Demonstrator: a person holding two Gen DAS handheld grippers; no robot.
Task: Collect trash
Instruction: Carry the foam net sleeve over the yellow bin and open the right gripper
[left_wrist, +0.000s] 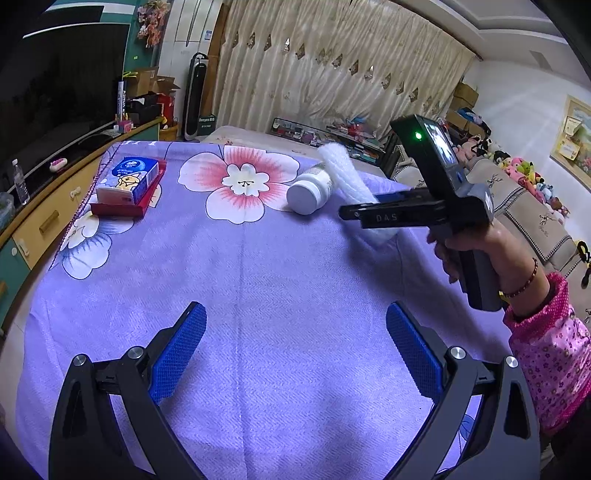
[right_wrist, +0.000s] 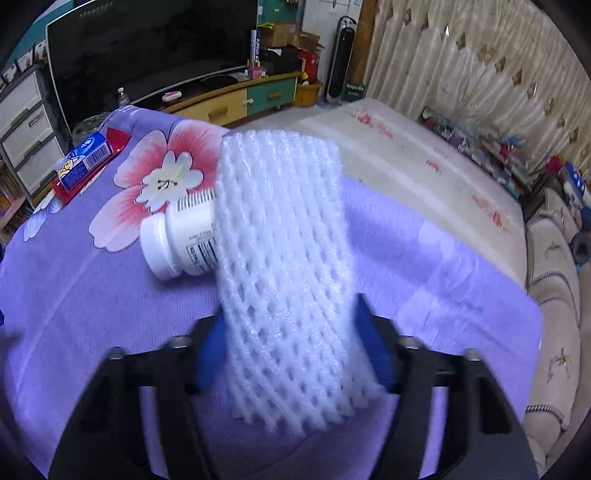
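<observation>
My right gripper (right_wrist: 291, 363) clamps the near end of the white foam net sleeve (right_wrist: 280, 236), which juts out over the purple cloth (right_wrist: 92, 314) beside the pill bottle (right_wrist: 181, 236). It looks featherlight and squashy (gentle mid-width pinch). My left gripper (left_wrist: 295, 354) hangs wide open, empty.
</observation>
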